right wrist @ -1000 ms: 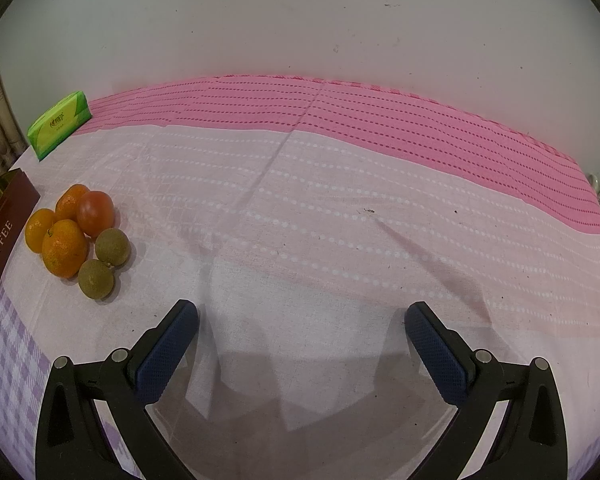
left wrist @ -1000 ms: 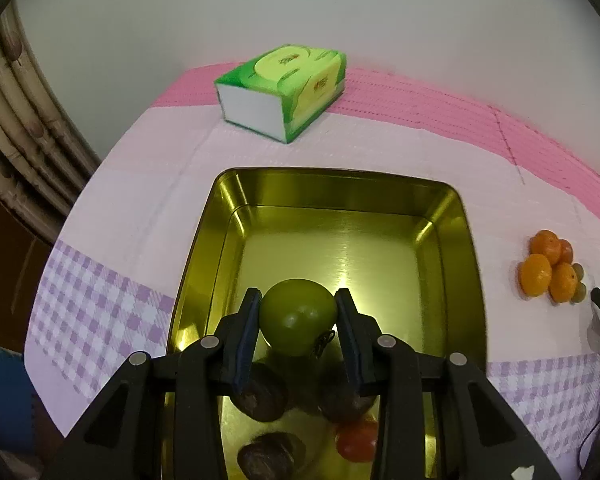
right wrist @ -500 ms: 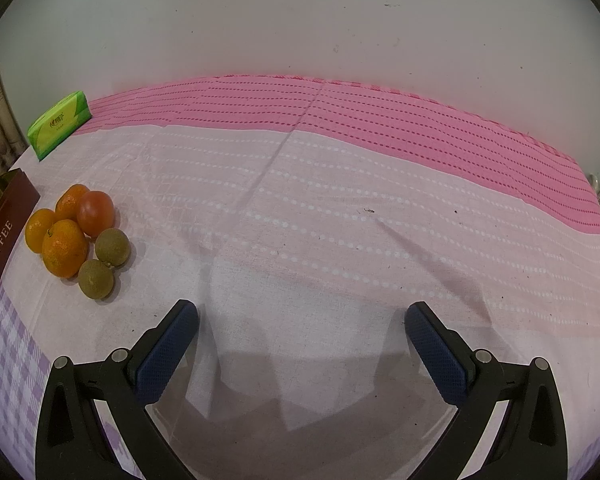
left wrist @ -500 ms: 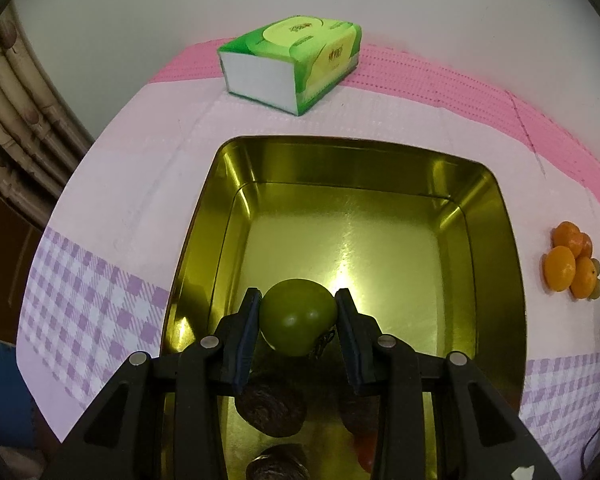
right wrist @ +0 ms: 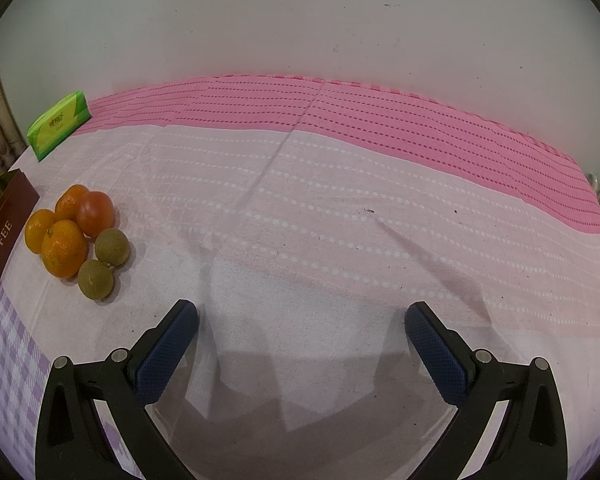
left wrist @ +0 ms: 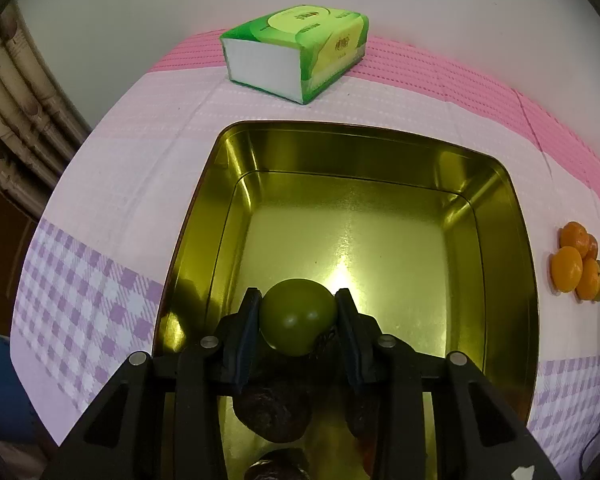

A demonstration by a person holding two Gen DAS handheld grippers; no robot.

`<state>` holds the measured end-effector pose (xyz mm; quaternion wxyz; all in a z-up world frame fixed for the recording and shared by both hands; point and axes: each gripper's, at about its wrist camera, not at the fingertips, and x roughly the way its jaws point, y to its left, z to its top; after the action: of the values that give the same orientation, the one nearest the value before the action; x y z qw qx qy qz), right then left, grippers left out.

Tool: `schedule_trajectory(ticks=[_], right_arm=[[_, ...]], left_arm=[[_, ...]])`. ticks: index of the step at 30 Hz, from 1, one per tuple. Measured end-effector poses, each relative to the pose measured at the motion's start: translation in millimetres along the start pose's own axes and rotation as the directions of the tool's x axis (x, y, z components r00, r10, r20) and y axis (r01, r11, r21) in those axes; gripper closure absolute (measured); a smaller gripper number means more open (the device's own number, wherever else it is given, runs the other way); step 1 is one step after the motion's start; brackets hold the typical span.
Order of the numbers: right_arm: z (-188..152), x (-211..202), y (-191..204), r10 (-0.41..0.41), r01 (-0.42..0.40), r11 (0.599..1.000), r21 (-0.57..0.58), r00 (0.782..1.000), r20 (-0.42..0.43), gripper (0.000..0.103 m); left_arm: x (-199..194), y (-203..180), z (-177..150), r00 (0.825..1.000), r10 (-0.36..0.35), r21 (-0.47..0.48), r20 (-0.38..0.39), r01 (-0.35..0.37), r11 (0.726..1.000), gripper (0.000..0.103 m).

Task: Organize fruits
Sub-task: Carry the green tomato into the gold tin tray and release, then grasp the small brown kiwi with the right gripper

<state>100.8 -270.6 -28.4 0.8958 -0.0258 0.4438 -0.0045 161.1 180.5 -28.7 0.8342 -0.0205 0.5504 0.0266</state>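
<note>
My left gripper [left wrist: 298,312] is shut on a green round fruit [left wrist: 297,322] and holds it above the near part of a gold tin tray [left wrist: 496,184]. Dark wrinkled fruits [left wrist: 274,416] lie in the tray below the fingers, partly hidden. A cluster of oranges [left wrist: 576,266] lies on the cloth right of the tray. In the right wrist view the same cluster [right wrist: 64,246] has oranges, a red fruit [right wrist: 95,213] and two brownish-green fruits [right wrist: 104,264]. My right gripper [right wrist: 302,330] is open and empty over bare cloth, right of the cluster.
A green tissue pack [left wrist: 296,58] lies beyond the tray near the wall; it also shows in the right wrist view [right wrist: 58,124]. The tray's brown side reads TOFFEE [right wrist: 0,248]. The pink and lilac tablecloth [right wrist: 340,200] covers the table. Bamboo poles [left wrist: 16,112] stand left.
My left gripper has carried the green fruit forward over the tray, so the tray and tissue pack look nearer. The right gripper has not moved.
</note>
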Motion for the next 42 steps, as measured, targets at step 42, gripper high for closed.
schedule_trajectory(ticks=[42], right_arm=[[12.0, -20.4, 93.9, 0.043, -0.043, 0.999, 0.004, 0.995, -0.085, 0.034]], left_arm=[[-89.4, 8.6, -44.5, 0.983, -0.014, -0.017, 0.182, 0.018, 1.000, 0.028]])
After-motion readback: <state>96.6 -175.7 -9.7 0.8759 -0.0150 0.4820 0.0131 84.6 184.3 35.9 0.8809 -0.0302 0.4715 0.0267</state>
